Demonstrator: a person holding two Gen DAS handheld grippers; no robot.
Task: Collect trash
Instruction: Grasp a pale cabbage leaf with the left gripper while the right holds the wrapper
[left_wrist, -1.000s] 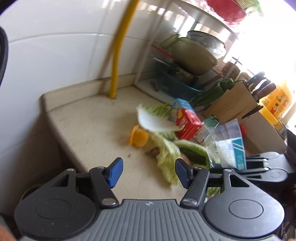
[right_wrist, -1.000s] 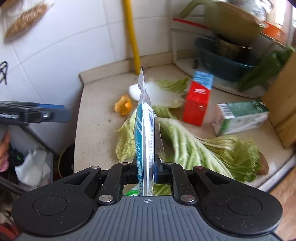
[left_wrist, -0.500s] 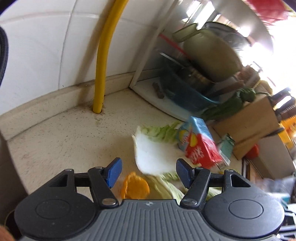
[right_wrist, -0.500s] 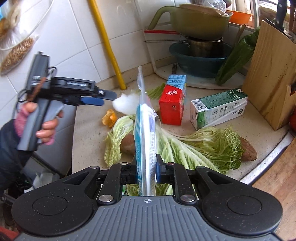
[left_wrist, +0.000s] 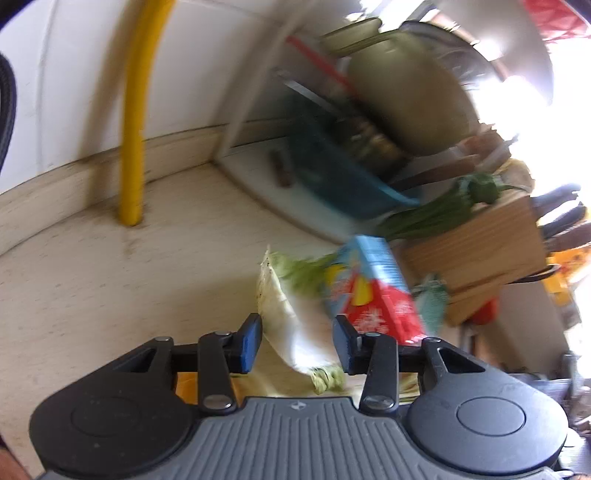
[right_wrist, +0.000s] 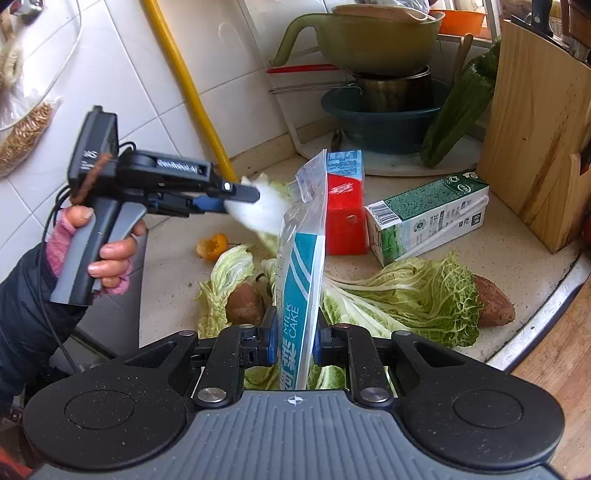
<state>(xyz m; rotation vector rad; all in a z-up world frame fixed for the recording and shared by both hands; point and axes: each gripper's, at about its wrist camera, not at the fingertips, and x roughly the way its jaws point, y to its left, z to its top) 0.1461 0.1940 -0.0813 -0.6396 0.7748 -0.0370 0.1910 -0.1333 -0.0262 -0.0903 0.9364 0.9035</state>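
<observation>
Now white cabbage stalk (left_wrist: 291, 332) between open left hand-held gripper (left_wrist: 297, 341) fingers, not yet clamped.

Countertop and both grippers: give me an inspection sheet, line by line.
Surface: beige countertop, littered.
Job's things: cake wrapper; red juice carton upright; green milk carton on its side; cabbage leaves; orange peel.
Clutter: two sweet potatoes, stacked bowls, knife block.
Grippers: right gripper shut on wrapper; left gripper open around white cabbage stalk.
Cables: black cable by sleeve.
Surroundings: tiled wall, yellow pipe.
</observation>
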